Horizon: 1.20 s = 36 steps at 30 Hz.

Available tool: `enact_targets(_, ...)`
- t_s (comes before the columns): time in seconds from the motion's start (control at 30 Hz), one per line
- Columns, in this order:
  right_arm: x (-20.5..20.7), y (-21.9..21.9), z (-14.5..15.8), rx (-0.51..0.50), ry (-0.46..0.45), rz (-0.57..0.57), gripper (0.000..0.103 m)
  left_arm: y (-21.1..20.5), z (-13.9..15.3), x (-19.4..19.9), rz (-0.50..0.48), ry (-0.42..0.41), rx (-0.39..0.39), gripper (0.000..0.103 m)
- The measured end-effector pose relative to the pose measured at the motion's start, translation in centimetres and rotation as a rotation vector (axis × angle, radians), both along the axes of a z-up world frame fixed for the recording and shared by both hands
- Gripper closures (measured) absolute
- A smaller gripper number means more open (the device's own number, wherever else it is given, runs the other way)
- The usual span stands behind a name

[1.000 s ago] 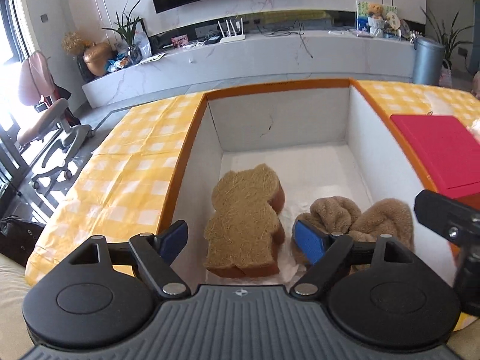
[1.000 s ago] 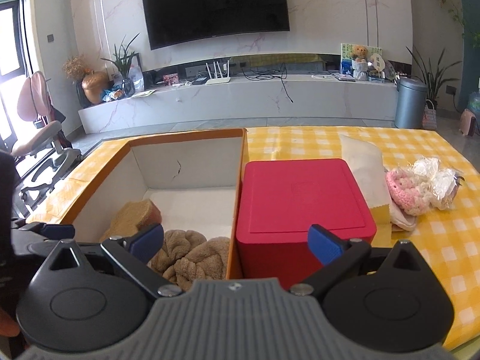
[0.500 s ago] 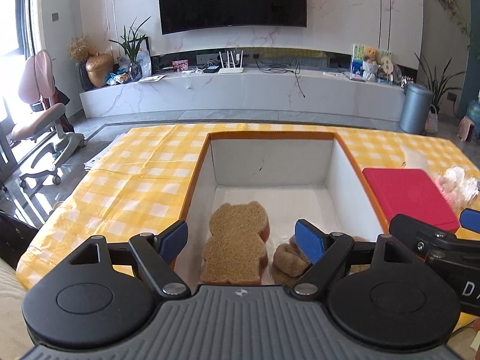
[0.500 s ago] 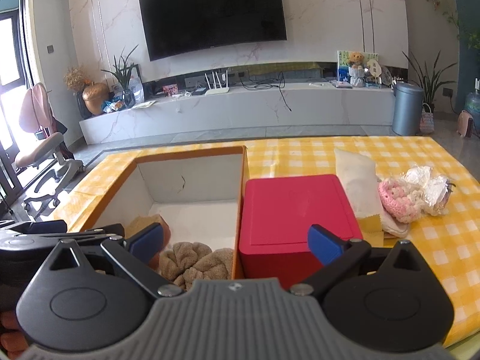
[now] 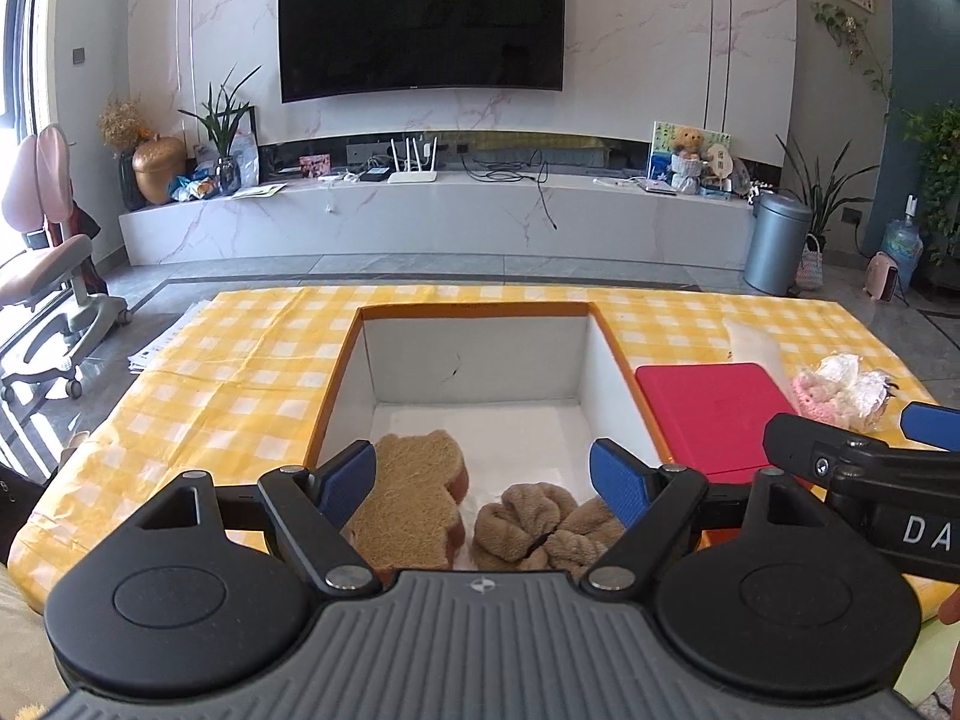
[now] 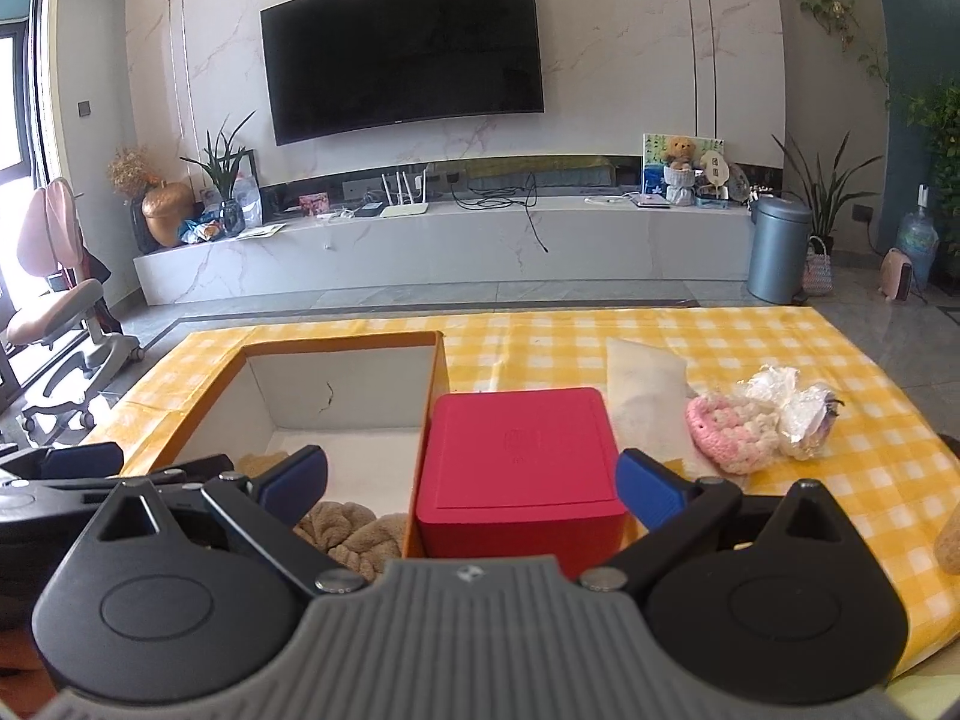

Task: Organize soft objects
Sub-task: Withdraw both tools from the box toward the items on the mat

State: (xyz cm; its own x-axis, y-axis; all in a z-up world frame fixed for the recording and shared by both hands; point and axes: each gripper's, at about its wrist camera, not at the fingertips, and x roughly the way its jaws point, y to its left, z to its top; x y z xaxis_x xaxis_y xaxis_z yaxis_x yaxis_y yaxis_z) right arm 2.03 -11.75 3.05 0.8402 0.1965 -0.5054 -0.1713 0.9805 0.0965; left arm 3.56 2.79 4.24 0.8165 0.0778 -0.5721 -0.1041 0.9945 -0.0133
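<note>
An orange-rimmed white box (image 5: pixel 474 363) (image 6: pixel 342 384) sits on the yellow checked table. Inside it lie a bear-shaped brown sponge (image 5: pixel 408 498) and a crumpled brown towel (image 5: pixel 534 519) (image 6: pixel 351 534). My left gripper (image 5: pixel 483 483) hangs open above the box's near end, nothing between its fingers. My right gripper (image 6: pixel 471 483) is open too, held above and in front of a red box (image 6: pixel 519 456) (image 5: pixel 711 408). A pink knitted item (image 6: pixel 726 432) and a clear wrapped bundle (image 6: pixel 792 405) lie on the cloth to the right, beside a white pouch (image 6: pixel 645 384).
The red box stands right against the orange-rimmed box's right wall. The right gripper's body (image 5: pixel 870 468) reaches into the left wrist view from the right. Beyond the table are a TV wall, a pink chair (image 5: pixel 48 276) and a grey bin (image 5: pixel 774 246).
Both grippers have risen and pulled back from the table, so the boxes look smaller and farther. Both stay open. The sponge and towel have not moved.
</note>
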Motion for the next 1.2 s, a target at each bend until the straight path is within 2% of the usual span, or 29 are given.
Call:
enact_targets(0.17, -1.3, -1.2, 1.2, -0.014, -0.017, -0.010, 0.003, -1.0, 1.1, -1.1, -0.029, -0.035, -0.007, 0.008)
enact_targets(0.33, -1.7, -1.9, 2.8, -0.152, -0.030, 0.024, 0.003, -1.8, 2.0, -2.5, -0.026, -0.080, -0.039, 0.008)
enact_targets(0.43, -1.7, -3.2, 4.2, -0.176, -0.051, 0.017, 0.003, -2.8, 2.7, -3.0, -0.043, -0.096, -0.044, 0.008)
enact_targets(0.53, -1.3, -4.7, 5.7, -0.179, -0.070, 0.031, 0.003, -4.1, 3.2, -3.6, -0.063, -0.113, -0.026, 0.008)
enact_targets(0.73, 1.3, -7.7, 8.1, -0.258, -0.107, 0.068, 0.003, -7.4, 3.2, -3.2, -0.100, -0.101, 0.039, 0.008)
enact_targets(0.8, 3.0, -8.9, 7.8, -0.260, -0.081, 0.075, 0.003, -8.8, 3.1, -2.6, -0.118, -0.088, 0.048, 0.008)
enact_targets(0.97, 6.6, -12.2, 5.4, -0.260, -0.025, 0.008, 0.003, -12.2, 2.3, -1.6, -0.187, -0.070, 0.066, 0.008)
enact_targets(1.07, 7.5, -14.5, 3.1, -0.153, -0.006, -0.025, 0.003, -14.6, 1.4, -0.6, -0.216, -0.042, 0.080, 0.008)
enact_targets(1.13, 8.2, -15.4, 1.3, -0.086, 0.025, -0.039, 0.003, -15.3, 0.7, 0.2, -0.226, -0.025, 0.044, 0.008)
enact_targets(1.2, 8.8, -15.1, -0.2, -0.093, 0.041, -0.010, 0.003, -16.0, -0.1, 0.8, -0.228, -0.014, 0.009, 0.008)
